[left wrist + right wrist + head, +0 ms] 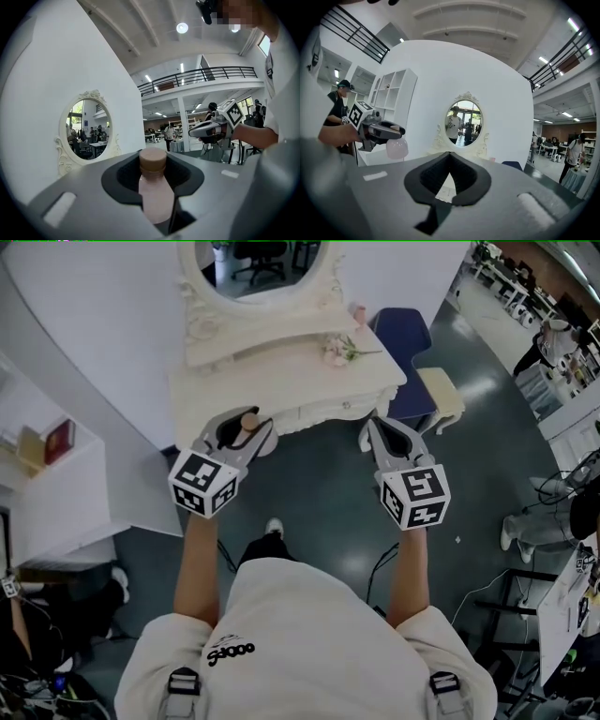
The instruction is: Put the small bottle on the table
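Note:
The small bottle (154,190), pale pink with a brown cap (248,419), is clamped between the jaws of my left gripper (246,427), neck up. In the right gripper view its rounded body (397,148) hangs below that gripper (386,131). The gripper is held in the air just before the front edge of the white dressing table (281,381). My right gripper (377,434) is level with it, a little to the right, also short of the table edge. Its jaws (450,154) meet at the tips with nothing between them.
An oval mirror (262,268) in an ornate white frame stands at the table's back. A flower sprig (343,351) lies on the right of the tabletop. A blue chair (405,338) and a cream stool (441,395) stand to the right, a white shelf (47,474) to the left.

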A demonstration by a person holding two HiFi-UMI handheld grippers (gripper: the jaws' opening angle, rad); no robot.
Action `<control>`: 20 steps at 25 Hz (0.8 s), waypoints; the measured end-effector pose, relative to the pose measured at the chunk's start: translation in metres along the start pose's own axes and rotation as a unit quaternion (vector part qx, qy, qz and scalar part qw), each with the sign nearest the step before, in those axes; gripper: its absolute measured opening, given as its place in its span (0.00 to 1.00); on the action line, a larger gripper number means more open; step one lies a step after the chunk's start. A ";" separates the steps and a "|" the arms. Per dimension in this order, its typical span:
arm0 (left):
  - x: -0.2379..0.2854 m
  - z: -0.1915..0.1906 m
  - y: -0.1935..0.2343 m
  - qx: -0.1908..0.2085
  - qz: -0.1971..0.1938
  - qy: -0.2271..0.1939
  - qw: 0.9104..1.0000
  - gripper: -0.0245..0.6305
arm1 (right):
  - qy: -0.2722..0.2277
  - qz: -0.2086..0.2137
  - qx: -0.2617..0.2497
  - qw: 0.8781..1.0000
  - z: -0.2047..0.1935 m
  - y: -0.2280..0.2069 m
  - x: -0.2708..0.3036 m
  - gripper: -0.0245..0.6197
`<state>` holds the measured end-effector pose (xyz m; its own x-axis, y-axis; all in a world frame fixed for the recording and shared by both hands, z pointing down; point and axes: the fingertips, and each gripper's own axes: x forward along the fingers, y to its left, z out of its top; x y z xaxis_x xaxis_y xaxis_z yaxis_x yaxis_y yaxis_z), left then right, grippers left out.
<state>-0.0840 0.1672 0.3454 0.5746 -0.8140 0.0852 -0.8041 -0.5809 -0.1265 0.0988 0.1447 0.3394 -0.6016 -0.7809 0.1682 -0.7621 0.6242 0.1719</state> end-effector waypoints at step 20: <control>0.154 -0.012 0.138 -0.019 0.000 0.000 1.000 0.26 | 0.015 0.006 0.001 1.000 0.010 -0.104 0.178 0.04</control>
<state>-0.1086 -0.0380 0.3530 0.5744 -0.8142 0.0847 -0.8096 -0.5803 -0.0882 0.0681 -0.0594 0.3418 -0.6026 -0.7728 0.1989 -0.7558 0.6327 0.1688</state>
